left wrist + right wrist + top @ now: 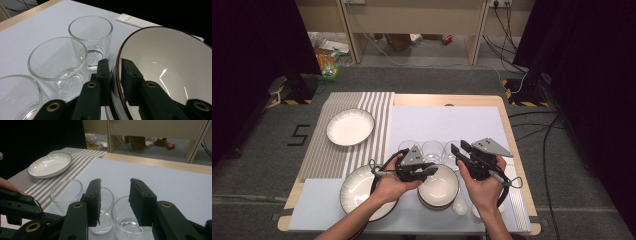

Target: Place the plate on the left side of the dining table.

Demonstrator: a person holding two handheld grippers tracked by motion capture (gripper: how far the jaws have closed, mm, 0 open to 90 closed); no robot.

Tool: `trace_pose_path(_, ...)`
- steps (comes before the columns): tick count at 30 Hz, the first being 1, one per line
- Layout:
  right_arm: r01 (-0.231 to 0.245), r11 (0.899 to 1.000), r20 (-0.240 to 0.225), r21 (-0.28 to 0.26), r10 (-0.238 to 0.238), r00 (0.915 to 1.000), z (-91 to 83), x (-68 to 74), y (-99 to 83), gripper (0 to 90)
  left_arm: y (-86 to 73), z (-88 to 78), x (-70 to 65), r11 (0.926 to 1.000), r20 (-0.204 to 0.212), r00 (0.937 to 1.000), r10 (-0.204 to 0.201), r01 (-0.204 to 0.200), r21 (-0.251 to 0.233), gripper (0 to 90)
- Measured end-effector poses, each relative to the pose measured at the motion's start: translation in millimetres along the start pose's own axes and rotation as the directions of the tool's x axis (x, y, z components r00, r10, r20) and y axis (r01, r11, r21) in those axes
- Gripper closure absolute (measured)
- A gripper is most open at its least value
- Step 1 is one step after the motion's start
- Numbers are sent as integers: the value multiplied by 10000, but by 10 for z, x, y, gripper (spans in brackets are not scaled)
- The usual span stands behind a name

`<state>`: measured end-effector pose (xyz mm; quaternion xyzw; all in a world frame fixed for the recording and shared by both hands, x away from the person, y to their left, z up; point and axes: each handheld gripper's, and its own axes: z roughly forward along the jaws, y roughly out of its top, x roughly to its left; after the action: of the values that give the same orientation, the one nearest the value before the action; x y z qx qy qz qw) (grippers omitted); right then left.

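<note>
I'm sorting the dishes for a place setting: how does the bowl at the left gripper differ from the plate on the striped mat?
The bowl is deep, while the plate is shallow and wide. The bowl's rim sits between the left gripper's jaws; the plate lies untouched. The bowl rests on the pale blue mat, the plate on the striped mat. Both are white inside with a dark rim line.

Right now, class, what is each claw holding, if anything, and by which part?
The left claw straddles the rim of the top bowl, one jaw inside, one outside; whether the pads press cannot be told. The right claw holds nothing, open above the glasses.
</note>
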<state>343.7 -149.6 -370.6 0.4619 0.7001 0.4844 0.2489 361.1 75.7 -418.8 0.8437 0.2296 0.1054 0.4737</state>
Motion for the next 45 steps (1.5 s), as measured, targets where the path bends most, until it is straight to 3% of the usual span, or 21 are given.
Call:
trace_pose_path(8, -20, 10000, -3, -14, 20, 10000, 0, 4, -2, 618, 10, -24, -38, 9949, -291, 9946, 992, -987, 186, 807)
trace_pose_path(13, -27, 10000, -8, 2, 27, 10000, -1, -1, -2, 618, 24, -44, -56, 9909, -398, 9903, 1328, -1318, 262, 818)
trace_pose_path(15, -23, 10000, -9, -5, 23, 10000, -1, -1, -1, 618, 42, -66, -63, 9923, -409, 9914, 1240, -1241, -10, 819)
trace_pose_path(17, -23, 10000, -8, -5, 23, 10000, 0, -1, -1, 618, 70, -83, -86, 9871, -554, 9856, 1599, -1596, 99, 817)
trace_pose_path(20, -92, 9999, -68, -66, 91, 9999, 7, 7, -5, 618, 78, -88, -109, 9842, -670, 9820, 1769, -1766, 102, 819)
trace_pose_path(34, -211, 9997, 124, -147, 213, 9997, -47, -63, 15, 617, 66, -161, -127, 9854, -731, 9840, 1626, -1657, -380, 816)
trace_pose_path(40, -287, 9994, 186, -169, 290, 9994, -56, -79, 18, 617, 85, -239, -125, 9905, -718, 9908, 1144, -1193, -683, 816)
trace_pose_path(45, -355, 9991, 119, -238, 358, 9993, -53, -85, 16, 617, 113, -304, -117, 9893, -823, 9908, 1078, -1151, -897, 817)
